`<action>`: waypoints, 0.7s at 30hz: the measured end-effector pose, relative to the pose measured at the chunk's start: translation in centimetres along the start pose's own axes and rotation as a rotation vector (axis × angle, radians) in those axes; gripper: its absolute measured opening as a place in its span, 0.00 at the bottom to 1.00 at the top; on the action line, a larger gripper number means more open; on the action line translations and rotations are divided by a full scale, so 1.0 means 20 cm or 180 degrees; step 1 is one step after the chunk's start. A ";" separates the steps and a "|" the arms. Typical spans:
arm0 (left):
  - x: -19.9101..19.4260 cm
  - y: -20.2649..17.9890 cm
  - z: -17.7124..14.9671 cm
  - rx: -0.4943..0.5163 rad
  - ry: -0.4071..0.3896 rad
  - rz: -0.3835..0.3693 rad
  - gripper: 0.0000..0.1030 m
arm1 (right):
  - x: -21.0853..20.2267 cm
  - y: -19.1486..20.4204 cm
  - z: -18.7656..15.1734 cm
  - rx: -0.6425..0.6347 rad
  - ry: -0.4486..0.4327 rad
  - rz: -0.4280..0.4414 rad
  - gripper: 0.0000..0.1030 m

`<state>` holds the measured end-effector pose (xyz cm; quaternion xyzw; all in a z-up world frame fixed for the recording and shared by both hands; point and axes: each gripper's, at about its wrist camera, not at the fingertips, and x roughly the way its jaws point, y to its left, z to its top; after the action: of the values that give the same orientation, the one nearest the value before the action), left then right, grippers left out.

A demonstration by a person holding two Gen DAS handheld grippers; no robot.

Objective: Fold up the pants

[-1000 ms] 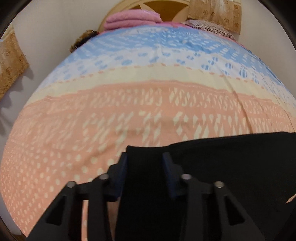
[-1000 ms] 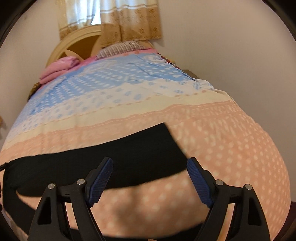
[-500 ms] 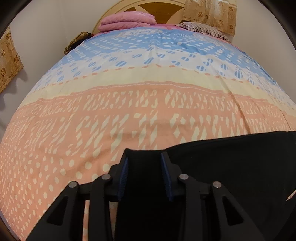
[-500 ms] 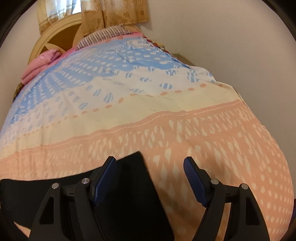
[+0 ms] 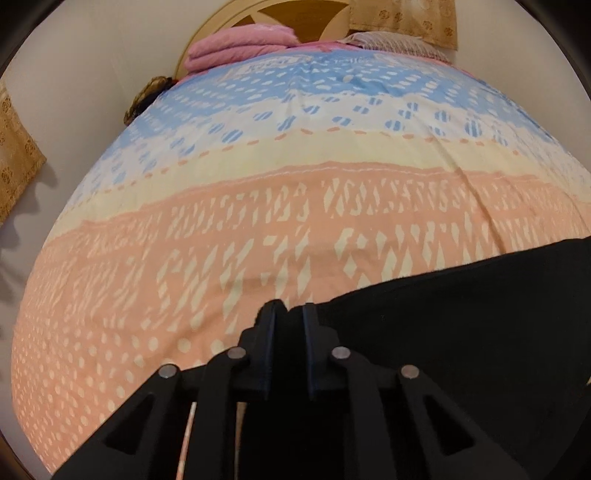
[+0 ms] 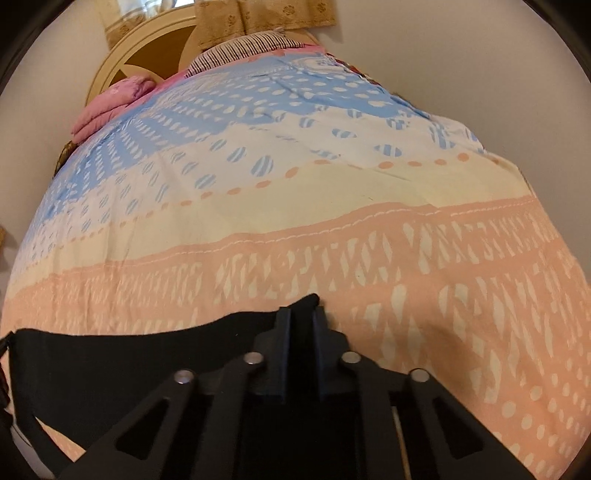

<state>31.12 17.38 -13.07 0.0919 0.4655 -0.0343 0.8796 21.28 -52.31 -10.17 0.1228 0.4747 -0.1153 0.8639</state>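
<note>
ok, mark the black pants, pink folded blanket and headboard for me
black pants (image 5: 480,332), left wrist view, flat middle of fabric
pink folded blanket (image 5: 236,51), left wrist view, top fold
headboard (image 6: 147,48), right wrist view, curved wooden panel

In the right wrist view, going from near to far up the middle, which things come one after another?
right gripper shut on the black pants → patterned bedspread → striped pillow → curtain
</note>
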 end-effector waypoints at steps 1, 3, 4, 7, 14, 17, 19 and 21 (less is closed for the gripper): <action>-0.02 0.01 0.00 0.0000 -0.0045 -0.0011 0.14 | -0.02 0.01 0.00 -0.0019 -0.0055 -0.0002 0.07; -0.05 0.02 0.01 -0.0014 -0.0129 -0.0024 0.14 | -0.08 0.03 0.00 -0.0074 -0.0178 -0.0024 0.06; -0.08 0.03 0.01 -0.0023 -0.0188 -0.0077 0.13 | -0.11 0.04 0.01 -0.0093 -0.0241 -0.0021 0.06; -0.14 0.05 0.02 -0.0074 -0.0310 -0.0146 0.13 | -0.21 0.05 0.02 -0.0111 -0.0439 0.0043 0.06; -0.24 0.09 0.00 -0.0193 -0.0503 -0.0233 0.13 | -0.51 0.09 -0.02 -0.0187 -0.0931 0.0276 0.05; -0.27 0.12 -0.02 -0.0258 -0.0576 -0.0295 0.13 | -0.62 0.06 -0.06 -0.0164 -0.1108 0.0334 0.05; -0.29 0.13 -0.04 -0.0300 -0.0628 -0.0334 0.13 | -0.73 0.03 -0.10 -0.0146 -0.1299 0.0400 0.05; -0.33 0.15 -0.06 -0.0354 -0.0703 -0.0381 0.13 | -0.80 0.00 -0.14 -0.0138 -0.1436 0.0435 0.05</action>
<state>26.91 20.31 -7.97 0.0107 0.3716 -0.0708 0.9256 10.69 -49.98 1.96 0.1073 0.2626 -0.0708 0.9563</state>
